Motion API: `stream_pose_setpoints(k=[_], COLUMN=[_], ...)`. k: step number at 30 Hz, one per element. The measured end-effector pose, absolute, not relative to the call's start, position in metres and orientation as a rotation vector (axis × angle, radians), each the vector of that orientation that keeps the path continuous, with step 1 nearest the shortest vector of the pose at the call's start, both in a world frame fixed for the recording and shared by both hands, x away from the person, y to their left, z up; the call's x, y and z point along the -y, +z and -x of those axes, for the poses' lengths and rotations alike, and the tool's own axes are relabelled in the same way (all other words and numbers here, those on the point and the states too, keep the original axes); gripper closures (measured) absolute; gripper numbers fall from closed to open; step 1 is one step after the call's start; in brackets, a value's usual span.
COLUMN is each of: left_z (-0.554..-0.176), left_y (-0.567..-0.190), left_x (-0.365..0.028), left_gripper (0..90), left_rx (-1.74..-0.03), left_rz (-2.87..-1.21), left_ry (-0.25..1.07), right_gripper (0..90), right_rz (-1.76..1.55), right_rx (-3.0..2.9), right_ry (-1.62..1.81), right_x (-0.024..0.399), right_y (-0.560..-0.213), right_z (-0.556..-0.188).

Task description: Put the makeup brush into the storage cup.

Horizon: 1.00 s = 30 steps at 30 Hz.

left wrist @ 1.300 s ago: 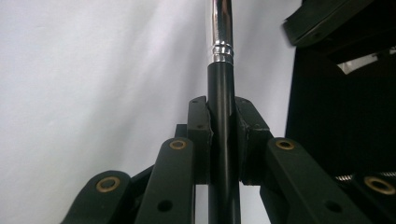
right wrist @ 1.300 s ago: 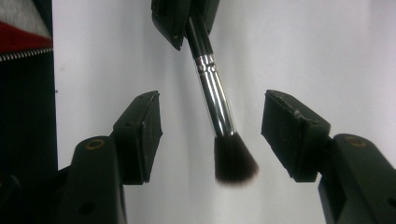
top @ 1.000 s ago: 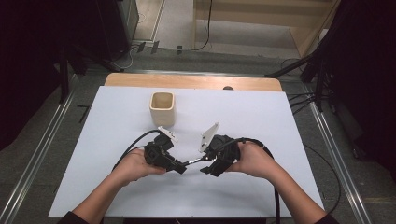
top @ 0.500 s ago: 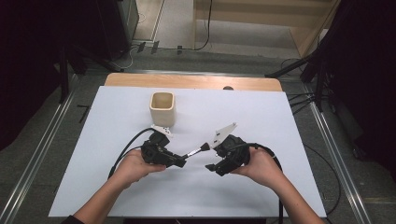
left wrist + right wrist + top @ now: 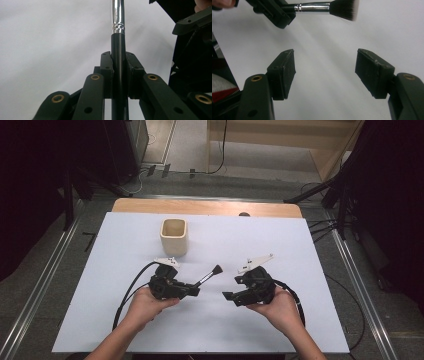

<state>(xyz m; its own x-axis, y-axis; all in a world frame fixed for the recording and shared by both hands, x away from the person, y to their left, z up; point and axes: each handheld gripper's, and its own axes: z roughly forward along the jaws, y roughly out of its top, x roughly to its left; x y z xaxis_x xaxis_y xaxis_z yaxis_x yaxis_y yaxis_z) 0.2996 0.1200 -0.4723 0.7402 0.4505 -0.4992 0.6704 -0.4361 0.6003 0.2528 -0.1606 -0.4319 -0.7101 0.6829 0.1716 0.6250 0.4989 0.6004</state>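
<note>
A black-handled makeup brush (image 5: pixel 210 275) with a silver ferrule and dark bristles is held just above the white table (image 5: pixel 310 250), its head pointing right and away. My left gripper (image 5: pixel 196 291) is shut on the brush handle (image 5: pixel 118 62), which runs straight up between the pads (image 5: pixel 107 67). My right gripper (image 5: pixel 228 296) faces it from the right, a short gap away, and is open with nothing between its pads (image 5: pixel 284 72). In the right gripper view the brush (image 5: pixel 329 7) and the tip of the left gripper (image 5: pixel 274 12) cross the top.
A cream square cup (image 5: pixel 174 236) stands upright on the table behind the left hand. Black cables (image 5: pixel 131 292) trail from both grippers toward the near edge. A wooden strip (image 5: pixel 210 207) runs along the table's far edge.
The right gripper has drawn away to the right from the left gripper and the brush, which widens the gap between them. The left hand has kept still with the brush.
</note>
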Motion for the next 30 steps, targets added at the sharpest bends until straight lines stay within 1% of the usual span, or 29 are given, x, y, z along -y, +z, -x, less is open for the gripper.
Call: stream_pose_setpoints(k=[9,11,19,30], left_z=[-0.286,-0.282,-0.267,-0.258], left_y=[-0.476,-0.477,-0.484,-0.49], left_x=[-0.117,-0.115,-0.113,-0.112], left_gripper=[79.5,79.5,79.5,79.6], left_rx=[-0.881,-0.881,-0.911,-0.955], left_rz=[-2.02,-2.024,-1.951,-1.857], left_ry=[-0.281,-0.252,-0.222,-0.155], right_gripper=[33.9,34.2,34.9,35.3], right_rz=[-1.275,-1.301,-1.36,-1.455], right_rx=[-2.559,-2.545,-2.479,-2.4], right_ry=[1.062,1.073,1.098,1.166], right_x=[0.155,0.153,0.144,0.14], right_y=[-0.434,-0.434,-0.437,-0.439], right_z=[-0.245,-0.243,-0.236,-0.231])
